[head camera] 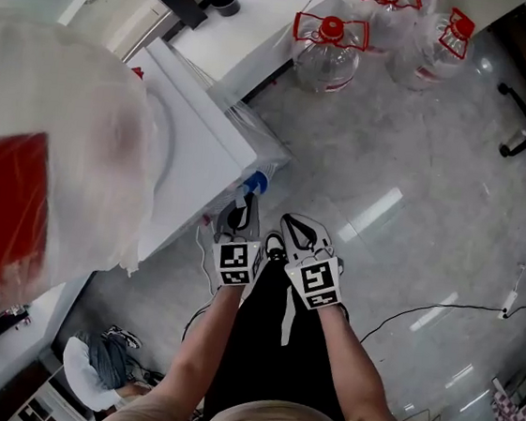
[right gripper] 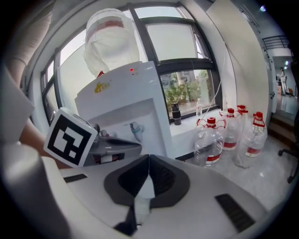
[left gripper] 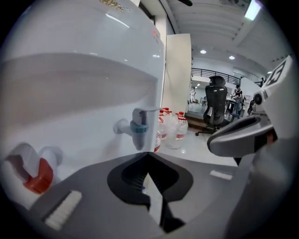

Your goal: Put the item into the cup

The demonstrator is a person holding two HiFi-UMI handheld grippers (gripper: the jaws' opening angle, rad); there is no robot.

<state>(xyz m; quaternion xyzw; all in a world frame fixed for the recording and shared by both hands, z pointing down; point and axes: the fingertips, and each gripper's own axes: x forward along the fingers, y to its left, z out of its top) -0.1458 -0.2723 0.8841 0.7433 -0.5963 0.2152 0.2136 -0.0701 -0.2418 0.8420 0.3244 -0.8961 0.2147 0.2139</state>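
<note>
Office: water dispenser (head camera: 195, 141), spare water jugs (head camera: 326, 56), swivel chair (left gripper: 216, 100).

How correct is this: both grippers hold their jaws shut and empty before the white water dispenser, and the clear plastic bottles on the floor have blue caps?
One mistake: the clear plastic bottles have red caps, not blue, as the right gripper view shows. The rest is right.

Glossy grey floor (head camera: 418, 175) carries water bottles (head camera: 326, 52) and a cable (head camera: 441, 307).

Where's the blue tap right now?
Left gripper view: the blue tap juts from the white dispenser front, right of the red tap, just ahead of the left gripper.
</note>
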